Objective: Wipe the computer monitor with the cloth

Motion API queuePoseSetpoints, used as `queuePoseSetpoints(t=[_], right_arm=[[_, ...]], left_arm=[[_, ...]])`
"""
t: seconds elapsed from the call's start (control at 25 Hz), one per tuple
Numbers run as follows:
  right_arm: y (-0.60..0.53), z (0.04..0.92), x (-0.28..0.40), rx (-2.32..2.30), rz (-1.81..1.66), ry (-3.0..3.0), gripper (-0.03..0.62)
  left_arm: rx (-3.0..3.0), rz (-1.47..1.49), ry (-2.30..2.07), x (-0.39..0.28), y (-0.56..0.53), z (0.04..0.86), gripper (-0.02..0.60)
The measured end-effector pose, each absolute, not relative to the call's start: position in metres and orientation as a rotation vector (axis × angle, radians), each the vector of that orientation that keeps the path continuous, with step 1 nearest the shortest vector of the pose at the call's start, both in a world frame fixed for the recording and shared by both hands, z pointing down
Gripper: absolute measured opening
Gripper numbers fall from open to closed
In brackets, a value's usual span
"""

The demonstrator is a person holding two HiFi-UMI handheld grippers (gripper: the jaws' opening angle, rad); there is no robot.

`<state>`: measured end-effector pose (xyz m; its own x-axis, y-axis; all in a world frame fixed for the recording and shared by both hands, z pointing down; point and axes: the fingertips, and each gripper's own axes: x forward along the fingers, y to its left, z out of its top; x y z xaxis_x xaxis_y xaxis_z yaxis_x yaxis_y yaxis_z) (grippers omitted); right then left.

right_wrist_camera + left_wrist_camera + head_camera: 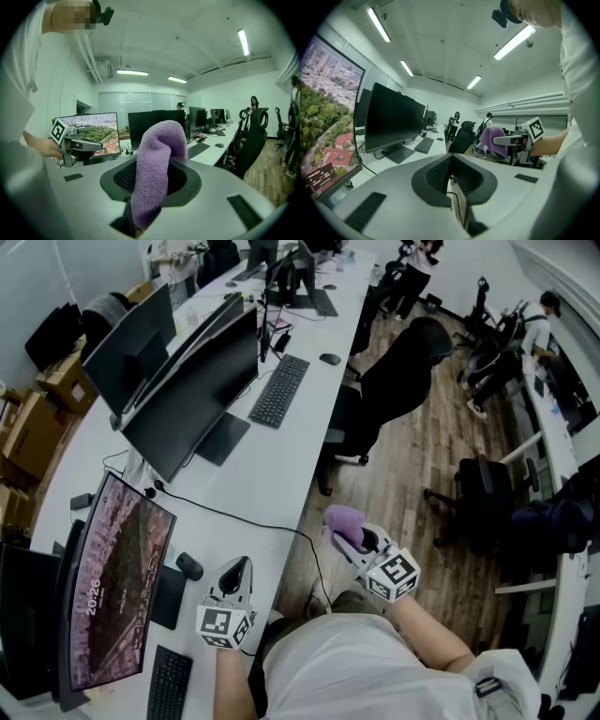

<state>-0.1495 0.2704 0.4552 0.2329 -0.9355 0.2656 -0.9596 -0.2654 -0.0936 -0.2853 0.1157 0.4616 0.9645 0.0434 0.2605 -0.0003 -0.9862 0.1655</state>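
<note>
The right tongs [359, 542] pinch the purple cloth [157, 159], its fold sticking up, probably as a wiping pad. The lit monitor [117, 582] stands at 8 o'clock on the worktop [253, 474]. The left tongs [236, 568] are pressed together, empty and idle.

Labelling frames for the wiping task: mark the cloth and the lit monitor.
cloth [157, 154], right gripper view, on the purple fold standing up from the jaws.
lit monitor [117, 582], head view, on the middle of its screen.
</note>
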Motion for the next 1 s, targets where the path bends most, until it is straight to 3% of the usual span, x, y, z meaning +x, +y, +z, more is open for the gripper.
queuePoseSetpoints(t=[0.48, 1.0], right_arm=[[0.331, 0.460, -0.078, 2.447, 0.388, -1.895, 0.114], [0.360, 0.474, 0.005, 2.585, 0.427, -1.852, 0.114]], left_arm=[[2.986, 0.425, 0.147, -0.167, 0.177, 0.455, 0.000], [3.014, 0.484, 0.147, -0.087, 0.192, 0.458, 0.001]])
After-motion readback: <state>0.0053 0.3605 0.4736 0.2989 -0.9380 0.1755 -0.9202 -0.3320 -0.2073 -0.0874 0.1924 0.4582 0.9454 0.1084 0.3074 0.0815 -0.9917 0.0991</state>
